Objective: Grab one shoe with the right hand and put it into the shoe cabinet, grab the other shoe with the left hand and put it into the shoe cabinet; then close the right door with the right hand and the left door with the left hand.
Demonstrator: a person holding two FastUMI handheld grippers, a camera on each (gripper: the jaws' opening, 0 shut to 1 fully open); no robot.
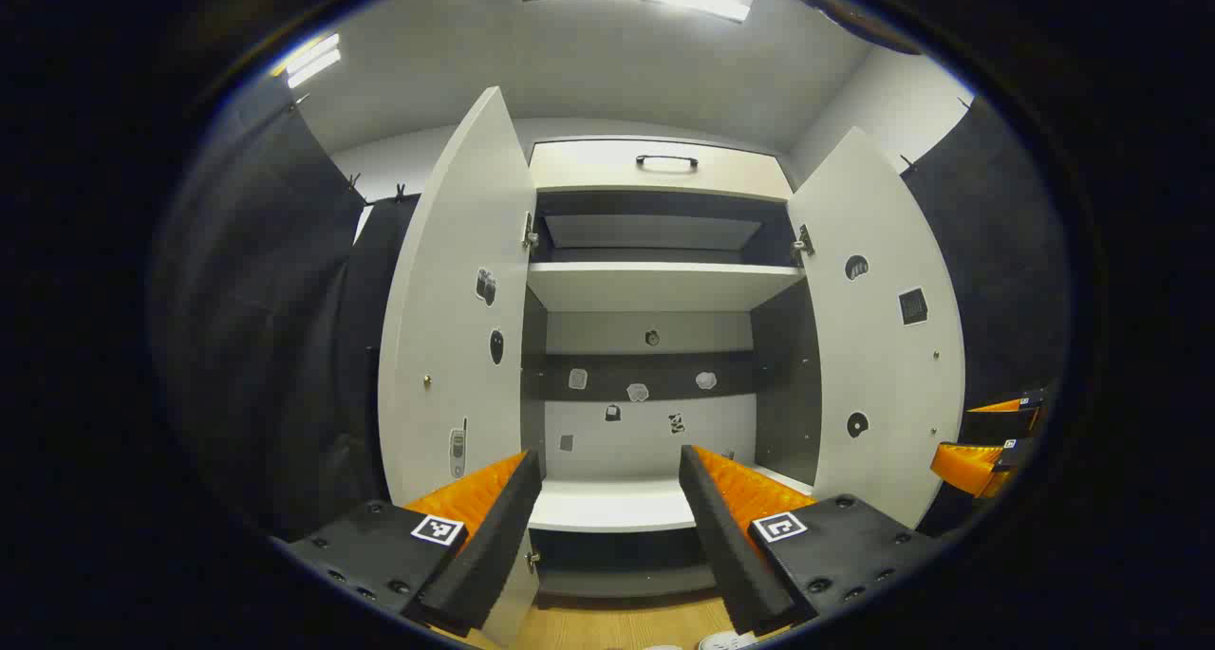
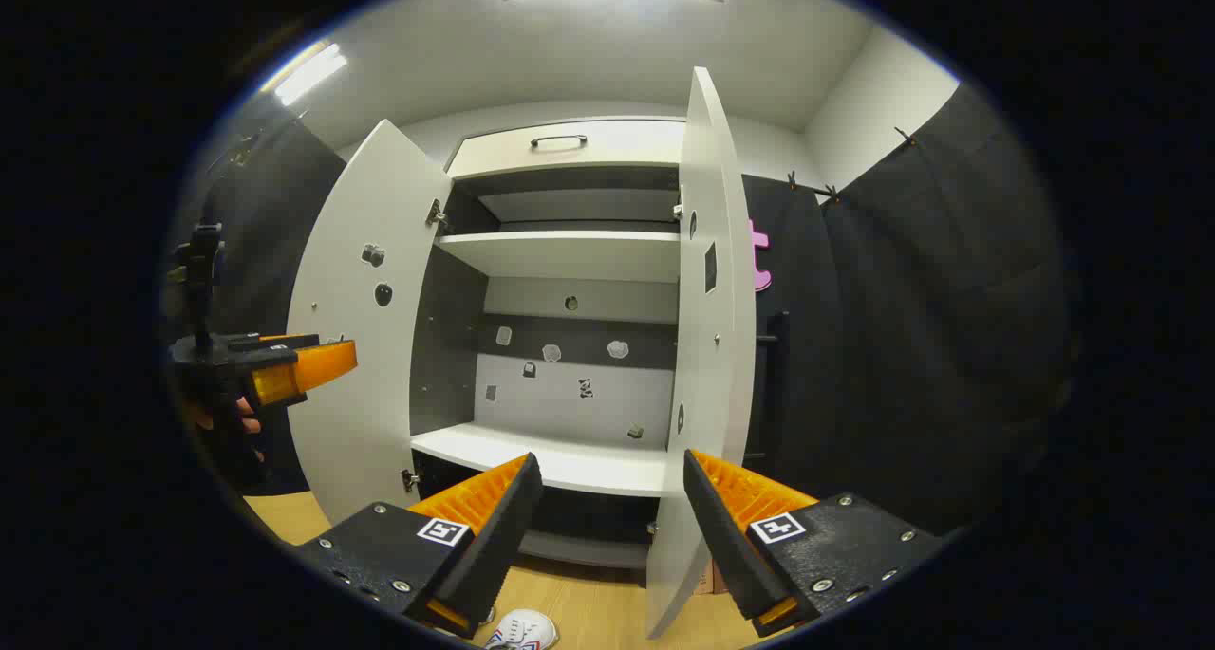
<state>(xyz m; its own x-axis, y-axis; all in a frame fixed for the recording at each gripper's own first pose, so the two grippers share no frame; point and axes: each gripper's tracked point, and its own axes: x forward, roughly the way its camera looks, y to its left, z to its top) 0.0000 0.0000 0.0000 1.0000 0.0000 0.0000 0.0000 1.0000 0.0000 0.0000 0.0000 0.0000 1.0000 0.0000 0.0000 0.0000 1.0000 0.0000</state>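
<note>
Shoe cabinet [image 1: 655, 285] stands open — both grippers wide apart, holding nothing.

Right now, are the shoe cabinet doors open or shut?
Open. Both the left door and right door are swung wide, and the cabinet's shelves behind them hold no shoes.

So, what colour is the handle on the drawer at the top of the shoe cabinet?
Dark, black-looking, against the pale drawer front; the handle shows best in the left gripper view.
</note>
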